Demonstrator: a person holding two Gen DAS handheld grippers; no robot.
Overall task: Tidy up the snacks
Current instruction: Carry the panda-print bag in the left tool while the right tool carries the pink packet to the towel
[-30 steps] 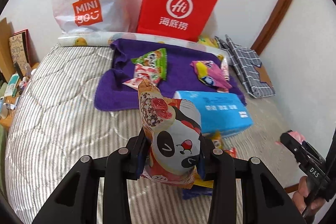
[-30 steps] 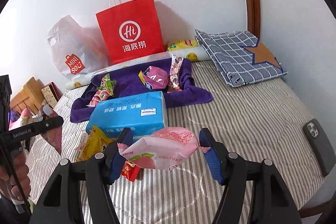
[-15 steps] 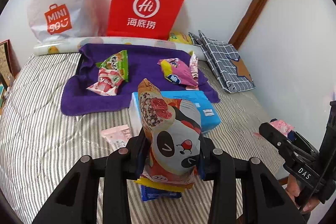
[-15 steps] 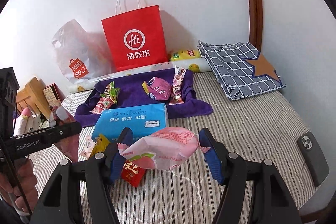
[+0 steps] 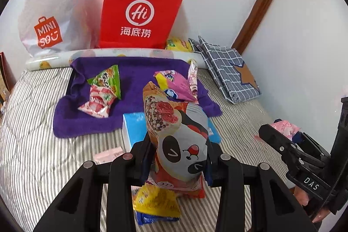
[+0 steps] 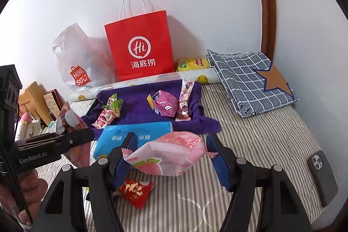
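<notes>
Glossy foil crinkles where the left hand-held gripper (image 5: 177, 159) clamps an upright panda snack bag (image 5: 178, 140); the right hand-held gripper (image 6: 171, 159) pinches a puffy pink pouch (image 6: 167, 151) above the striped quilted bed (image 6: 256, 145), near a fuzzy purple towel (image 6: 139, 105).

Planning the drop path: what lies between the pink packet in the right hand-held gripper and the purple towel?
The blue tissue pack, seen in the right wrist view, right in front of the purple towel.
</notes>
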